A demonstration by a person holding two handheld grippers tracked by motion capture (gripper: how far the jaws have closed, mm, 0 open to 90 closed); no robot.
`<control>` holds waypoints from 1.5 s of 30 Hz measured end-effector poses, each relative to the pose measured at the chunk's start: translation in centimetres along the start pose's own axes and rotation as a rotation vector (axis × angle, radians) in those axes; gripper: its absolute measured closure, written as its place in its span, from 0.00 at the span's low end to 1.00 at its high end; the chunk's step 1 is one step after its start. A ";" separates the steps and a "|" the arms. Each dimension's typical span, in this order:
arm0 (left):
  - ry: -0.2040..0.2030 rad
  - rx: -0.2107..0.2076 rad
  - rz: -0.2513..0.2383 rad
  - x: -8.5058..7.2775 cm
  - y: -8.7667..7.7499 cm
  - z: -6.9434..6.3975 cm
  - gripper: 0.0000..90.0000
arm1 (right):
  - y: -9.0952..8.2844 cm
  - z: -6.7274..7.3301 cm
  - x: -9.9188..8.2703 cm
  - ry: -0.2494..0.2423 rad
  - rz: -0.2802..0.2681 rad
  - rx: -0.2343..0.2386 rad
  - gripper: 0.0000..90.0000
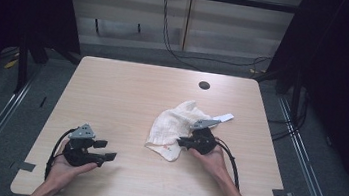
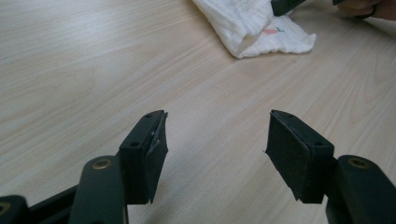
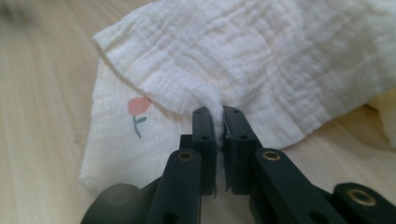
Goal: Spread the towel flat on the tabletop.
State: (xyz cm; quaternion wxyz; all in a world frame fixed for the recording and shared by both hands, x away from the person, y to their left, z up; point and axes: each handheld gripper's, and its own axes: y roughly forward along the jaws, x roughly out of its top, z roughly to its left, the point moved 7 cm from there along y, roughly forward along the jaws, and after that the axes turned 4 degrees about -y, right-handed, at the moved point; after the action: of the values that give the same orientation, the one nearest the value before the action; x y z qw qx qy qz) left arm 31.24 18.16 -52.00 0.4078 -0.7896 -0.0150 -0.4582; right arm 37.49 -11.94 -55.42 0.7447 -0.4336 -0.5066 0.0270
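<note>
1. White crinkled cotton cloth with a small red flower print [image 3: 261, 65] lies crumpled, right of centre on the pale wooden bench [image 1: 128, 92].
2. Right gripper [image 3: 218, 122]: jaws pinched on a cloth fold.
3. Left gripper [image 2: 215, 149]: jaws wide, empty, well apart from the cloth.
4. Grasp judged done; lifting or spreading left.

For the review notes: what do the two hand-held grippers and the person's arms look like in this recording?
Both are black: the left hand-held gripper and right hand-held gripper each carry a grey three-cornered plate on top and trail a black cable. The jaws are flat black pads on linked bars with brass-coloured pivot pins. The forearms are bare, with no sleeves in view.
</note>
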 end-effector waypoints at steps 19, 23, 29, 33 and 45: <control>-0.005 -0.015 -0.009 0.1 -0.1 -0.3 0.46 | 1.1 5.9 0.1 -0.003 -0.014 0.131 0.94; 0.000 -0.034 -0.009 0.1 -0.1 -0.4 0.50 | 1.3 7.7 0.2 -0.018 0.000 0.153 0.92; 0.014 -0.016 -0.020 0.8 0.4 -1.1 0.56 | 1.7 9.2 0.8 -0.036 0.024 0.175 0.75; 0.074 -0.055 -0.001 1.6 1.4 -3.0 0.58 | 0.0 8.4 1.5 -0.023 -0.017 0.163 0.68; 0.123 -0.169 0.066 3.7 5.5 -5.9 0.62 | -7.9 -0.5 -1.1 0.065 -0.072 -0.031 0.74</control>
State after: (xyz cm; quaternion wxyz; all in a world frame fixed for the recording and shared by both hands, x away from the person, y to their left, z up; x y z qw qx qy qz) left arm 31.35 9.34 -51.24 0.3549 -0.7917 0.0746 -0.4916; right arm 34.19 -17.66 -50.93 0.7544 -0.4273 -0.4979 -0.0218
